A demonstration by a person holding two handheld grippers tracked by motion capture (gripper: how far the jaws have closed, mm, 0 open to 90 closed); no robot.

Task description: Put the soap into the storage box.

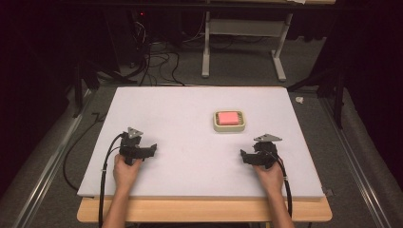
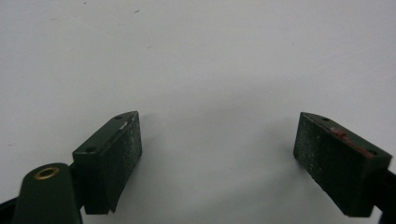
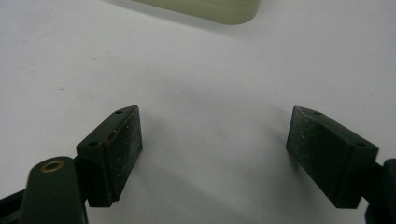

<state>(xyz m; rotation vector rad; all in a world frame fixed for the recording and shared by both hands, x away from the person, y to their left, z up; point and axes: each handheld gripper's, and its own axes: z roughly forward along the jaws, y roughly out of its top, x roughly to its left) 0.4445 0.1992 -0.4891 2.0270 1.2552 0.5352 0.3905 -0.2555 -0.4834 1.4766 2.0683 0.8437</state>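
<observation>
Both grippers, left (image 1: 153, 148) and right (image 1: 243, 155), rest with fingers spread, nothing between, near the soap dish (image 1: 229, 120).

The high view looks down over the white table (image 1: 190, 118); both gripper views skim that tabletop from close above.

Bright even table light; dark surroundings; soft shadows; slight blur.

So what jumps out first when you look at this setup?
The pink block in its cream dish, alone on the white table, right of centre. Nearer the person, the left gripper and right gripper rest on the table, fingers spread with nothing between them.
</observation>
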